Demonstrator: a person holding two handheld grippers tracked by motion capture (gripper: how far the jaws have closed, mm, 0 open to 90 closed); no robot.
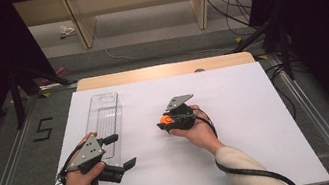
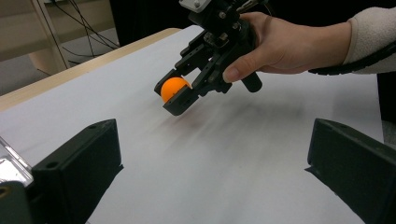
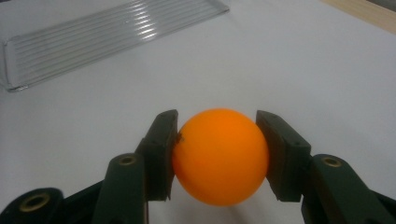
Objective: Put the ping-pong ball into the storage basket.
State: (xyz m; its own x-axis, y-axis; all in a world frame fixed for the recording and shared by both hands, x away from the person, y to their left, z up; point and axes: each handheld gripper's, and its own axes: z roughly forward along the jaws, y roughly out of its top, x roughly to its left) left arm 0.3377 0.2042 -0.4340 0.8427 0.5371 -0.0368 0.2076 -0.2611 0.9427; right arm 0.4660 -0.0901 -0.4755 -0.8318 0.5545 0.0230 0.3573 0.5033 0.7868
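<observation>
An orange ball (image 3: 219,156) is pinched between the two black jaws of my right gripper (image 1: 166,120), which is held just above the white table near its middle. The same ball (image 2: 174,88) appears in the left gripper view, lifted off the surface. A clear ribbed plastic tray (image 1: 105,117) lies lengthwise on the left half of the table, and its ridged surface (image 3: 107,39) lies beyond the ball. My left gripper (image 1: 120,151) rests at the tray's near right edge, jaws spread wide with nothing between them.
The white sheet (image 1: 239,125) covers the table, with a wooden edge (image 1: 164,71) at the far side. Metal rails and cables run along the floor on both sides. A cable (image 1: 252,171) trails from the right hand toward the front edge.
</observation>
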